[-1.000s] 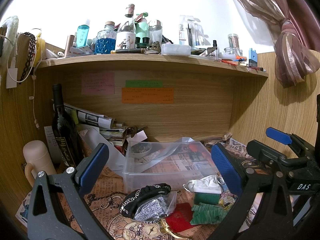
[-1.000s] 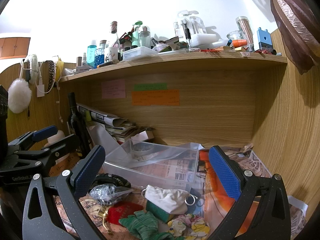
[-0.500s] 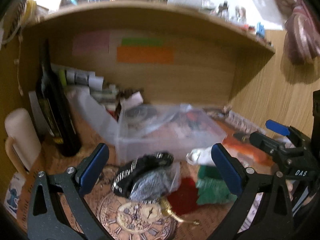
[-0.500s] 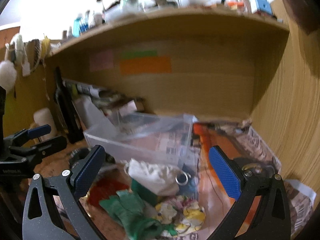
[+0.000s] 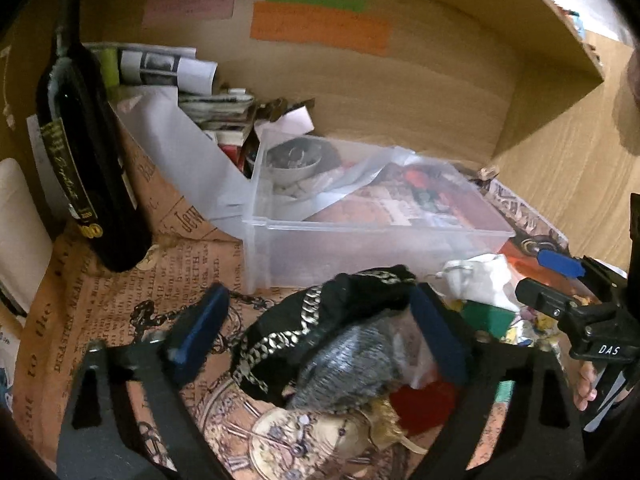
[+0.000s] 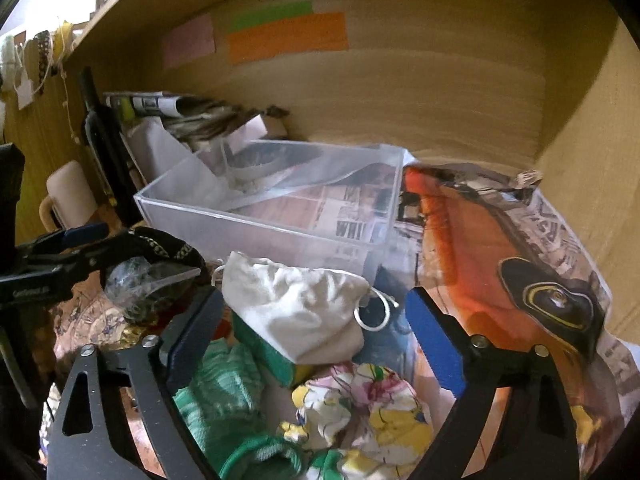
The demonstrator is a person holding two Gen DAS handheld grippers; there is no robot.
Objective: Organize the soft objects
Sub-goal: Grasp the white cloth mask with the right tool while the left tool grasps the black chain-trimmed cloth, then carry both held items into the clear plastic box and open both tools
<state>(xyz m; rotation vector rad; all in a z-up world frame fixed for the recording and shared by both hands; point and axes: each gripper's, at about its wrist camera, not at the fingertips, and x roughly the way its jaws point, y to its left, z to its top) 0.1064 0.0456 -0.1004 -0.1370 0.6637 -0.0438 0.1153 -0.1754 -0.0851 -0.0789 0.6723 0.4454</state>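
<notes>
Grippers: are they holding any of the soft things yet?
No. The left hand-held gripper is open around the black pouch; the right hand-held gripper is open around the white bag.

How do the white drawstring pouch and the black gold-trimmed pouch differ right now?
The white drawstring pouch is plain pale cloth; the black gold-trimmed pouch is dark with a metallic patterned band. The white pouch rests on a green block between the open right hand-held gripper fingers; the black pouch lies partly over a grey item in clear plastic between the open left hand-held gripper fingers. Both are crumpled soft bags lying outside the clear plastic bin.
</notes>
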